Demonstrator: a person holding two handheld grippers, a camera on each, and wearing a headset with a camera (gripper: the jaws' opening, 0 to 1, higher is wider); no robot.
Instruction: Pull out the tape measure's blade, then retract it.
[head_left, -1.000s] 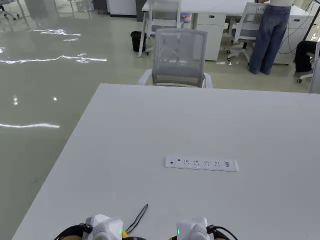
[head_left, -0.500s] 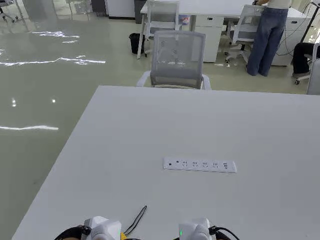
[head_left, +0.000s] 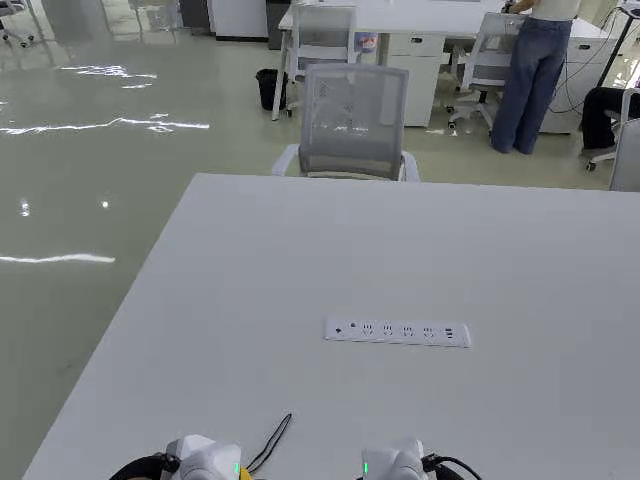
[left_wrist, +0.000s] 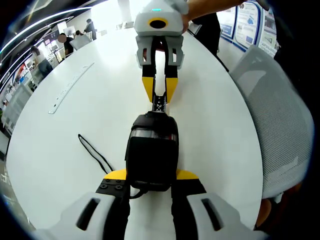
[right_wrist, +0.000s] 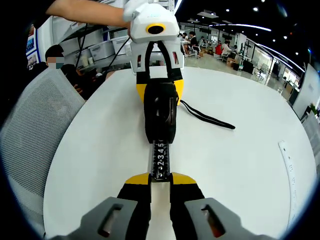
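1. The left tongs (left_wrist: 151, 176) are closed around the black, boxy plastic tape measure (left_wrist: 151, 152), gripping its two sides over the near part of the white worktop (head_left: 300, 250).
2. The right tongs (right_wrist: 160, 179) face them, pinched shut on the end of the narrow numbered blade (right_wrist: 160, 159); only a short length is out.
3. The thin black wrist strap (left_wrist: 92, 152) lies on the worktop beside the tape measure.
4. A long white power strip (head_left: 397, 332) lies well apart.
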